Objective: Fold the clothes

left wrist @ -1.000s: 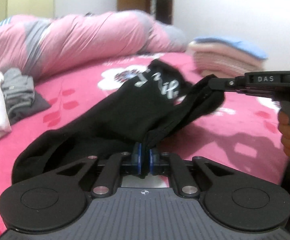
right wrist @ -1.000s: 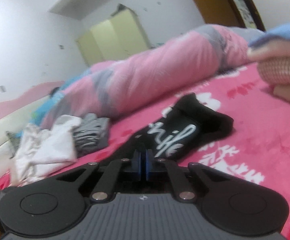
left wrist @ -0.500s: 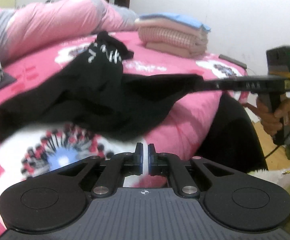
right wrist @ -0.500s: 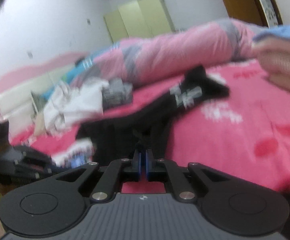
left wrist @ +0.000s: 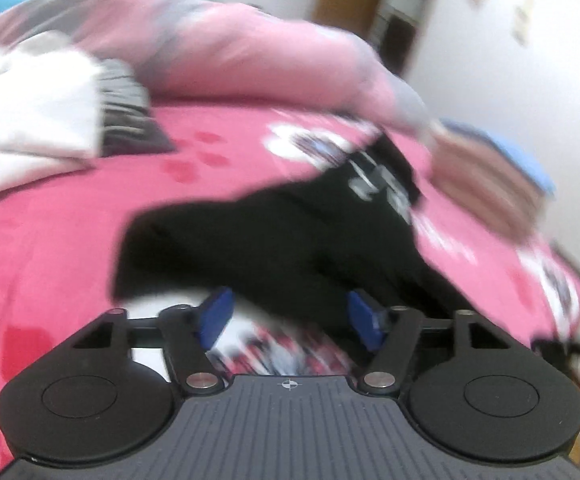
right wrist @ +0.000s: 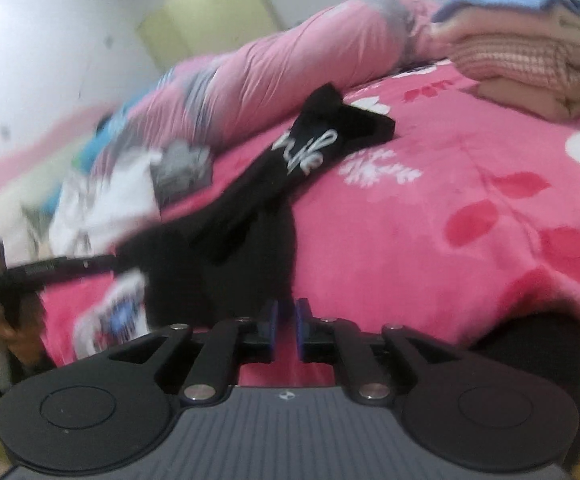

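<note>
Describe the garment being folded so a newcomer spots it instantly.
Start at the pink floral bedspread in front of the rolled pink duvet. The black garment lies stretched across its middle. It is the only black piece, with white script lettering, unlike the white and grey clothes beside it.

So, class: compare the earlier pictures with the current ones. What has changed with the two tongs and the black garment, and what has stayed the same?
The left tongs, shut on the black garment a second ago, have let go and now stand wide open. The right tongs, shut before, now show a narrow gap with no cloth visibly between them. The garment, earlier lifted and stretched, lies on the pink bed. The folded stack and white clothes stayed.
</note>
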The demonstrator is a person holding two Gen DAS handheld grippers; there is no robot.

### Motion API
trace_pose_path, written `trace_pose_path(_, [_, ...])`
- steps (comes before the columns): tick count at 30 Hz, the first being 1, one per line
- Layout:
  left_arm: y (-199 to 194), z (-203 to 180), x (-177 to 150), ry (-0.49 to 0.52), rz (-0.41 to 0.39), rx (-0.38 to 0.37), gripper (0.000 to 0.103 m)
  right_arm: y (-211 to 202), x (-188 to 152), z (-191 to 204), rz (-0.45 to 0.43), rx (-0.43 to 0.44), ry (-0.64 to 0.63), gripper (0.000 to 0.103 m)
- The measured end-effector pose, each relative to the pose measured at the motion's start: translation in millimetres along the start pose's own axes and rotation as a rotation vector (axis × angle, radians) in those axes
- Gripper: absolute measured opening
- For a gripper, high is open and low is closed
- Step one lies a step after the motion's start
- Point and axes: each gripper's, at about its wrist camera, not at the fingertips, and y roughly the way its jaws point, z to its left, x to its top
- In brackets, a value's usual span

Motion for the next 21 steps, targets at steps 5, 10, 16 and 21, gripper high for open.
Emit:
trace_pose_path(5, [34,34,36,-0.034,0.014,0.086,0.095,43,26,7,-0.026,-0.022,0.051,0.051])
trace_pose_path(10, [81,55,49,-0.001,0.148,0.169,0.094,97,38,15,0.019,-0.051,0.035,0.052])
trace_pose_path(16, [95,39,36,0.160,0.178,0.212,0.063,112,26,27,0.033,-0.024,-0.005,0.046])
trace_pose_path(21, [77,29,33,0.169,0.142,0.255,0.025,102,12,38,0.025,-0.038,-0.060,0.009])
